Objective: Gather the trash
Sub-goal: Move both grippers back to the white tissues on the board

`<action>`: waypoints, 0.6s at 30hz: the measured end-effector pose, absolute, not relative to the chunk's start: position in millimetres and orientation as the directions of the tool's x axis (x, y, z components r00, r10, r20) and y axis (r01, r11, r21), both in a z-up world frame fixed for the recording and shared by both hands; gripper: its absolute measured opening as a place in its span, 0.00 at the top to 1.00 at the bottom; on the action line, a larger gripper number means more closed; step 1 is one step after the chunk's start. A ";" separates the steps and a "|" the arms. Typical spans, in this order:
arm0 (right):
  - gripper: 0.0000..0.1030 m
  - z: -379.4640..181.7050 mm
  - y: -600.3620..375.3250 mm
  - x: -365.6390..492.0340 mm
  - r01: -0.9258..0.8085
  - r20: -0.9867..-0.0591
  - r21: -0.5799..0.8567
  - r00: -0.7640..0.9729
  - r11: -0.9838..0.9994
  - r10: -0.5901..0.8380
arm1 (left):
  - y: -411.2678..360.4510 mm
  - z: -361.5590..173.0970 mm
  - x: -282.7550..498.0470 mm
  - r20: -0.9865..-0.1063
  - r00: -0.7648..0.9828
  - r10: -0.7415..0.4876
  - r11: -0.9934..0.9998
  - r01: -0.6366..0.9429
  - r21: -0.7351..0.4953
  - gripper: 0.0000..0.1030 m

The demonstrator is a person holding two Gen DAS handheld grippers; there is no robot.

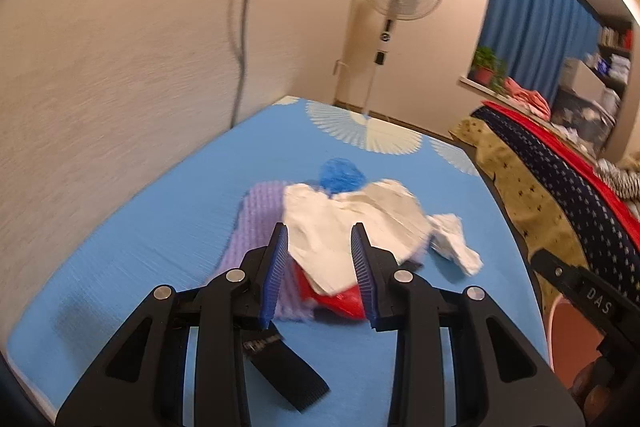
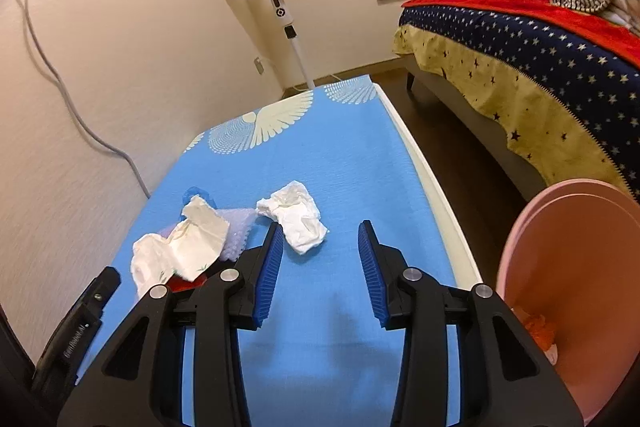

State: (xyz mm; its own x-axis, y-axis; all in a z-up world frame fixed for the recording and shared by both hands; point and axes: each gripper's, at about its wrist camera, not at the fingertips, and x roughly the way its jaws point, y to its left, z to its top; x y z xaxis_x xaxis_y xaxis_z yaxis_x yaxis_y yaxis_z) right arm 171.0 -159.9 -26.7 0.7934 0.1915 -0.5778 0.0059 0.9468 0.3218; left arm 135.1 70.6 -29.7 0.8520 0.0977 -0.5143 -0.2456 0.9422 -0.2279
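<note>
On the blue desk: trash pile with white paper, purple foam net, red wrapper, blue wad. Crumpled tissue lies just right of it. Left gripper fingers part open over the paper, gripping nothing. Right gripper fingers part open, empty, beside the tissue. Pink bin off the desk's right edge.

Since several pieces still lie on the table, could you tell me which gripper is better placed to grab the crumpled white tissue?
Probably the right gripper: its open jaws point near the crumpled white tissue.
</note>
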 end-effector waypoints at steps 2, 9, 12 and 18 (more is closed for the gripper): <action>0.61 -30.3 -160.2 179.3 0.006 -0.587 0.325 0.785 0.946 0.197 | 74.9 -32.1 140.4 -0.520 0.848 0.100 0.940 -0.252 -0.230 0.67; 0.53 -50.9 -154.6 206.9 0.008 -0.636 0.332 0.740 0.943 0.218 | 85.1 -40.3 155.4 -0.544 0.834 0.095 0.933 -0.265 -0.243 0.59; 0.48 -56.6 -146.4 217.0 -0.009 -0.649 0.330 0.724 0.944 0.234 | 88.5 -42.6 160.8 -0.548 0.832 0.084 0.929 -0.264 -0.259 0.57; 0.43 -64.7 -131.6 233.2 -0.045 -0.679 0.300 0.692 0.953 0.246 | 99.2 -52.6 172.3 -0.576 0.817 0.042 0.905 -0.276 -0.325 0.55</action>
State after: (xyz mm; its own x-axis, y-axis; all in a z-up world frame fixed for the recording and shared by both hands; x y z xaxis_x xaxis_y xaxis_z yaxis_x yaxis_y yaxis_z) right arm 233.2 -131.6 -64.7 0.6920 0.2463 -0.6785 -0.0449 0.9529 0.3001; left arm 172.3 99.2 -52.6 0.8166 0.0421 -0.5757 -0.2757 0.9047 -0.3248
